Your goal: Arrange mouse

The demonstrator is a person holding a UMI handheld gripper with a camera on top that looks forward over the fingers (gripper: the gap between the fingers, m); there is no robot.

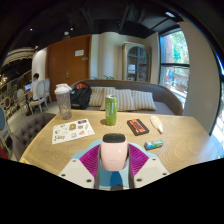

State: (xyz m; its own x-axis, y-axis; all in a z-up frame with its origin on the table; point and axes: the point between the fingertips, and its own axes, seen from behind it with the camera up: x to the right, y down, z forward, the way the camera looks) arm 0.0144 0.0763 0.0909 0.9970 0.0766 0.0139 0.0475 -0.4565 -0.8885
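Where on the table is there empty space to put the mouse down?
Bare table lies right of the teal marker, and between the sticker sheet and green can. It is crowded around the can and red box. The fingers grip the mouse.

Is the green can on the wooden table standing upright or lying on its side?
Upright. The green cylindrical can stands on its base on the wooden table, its round top facing up, beyond the claw, whose pink pads press a white mouse.

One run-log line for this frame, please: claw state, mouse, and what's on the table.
claw: shut on mouse | mouse: white, between pink pads, at near edge of table | beyond: green can, shaker bottle, sticker sheet, snack bar
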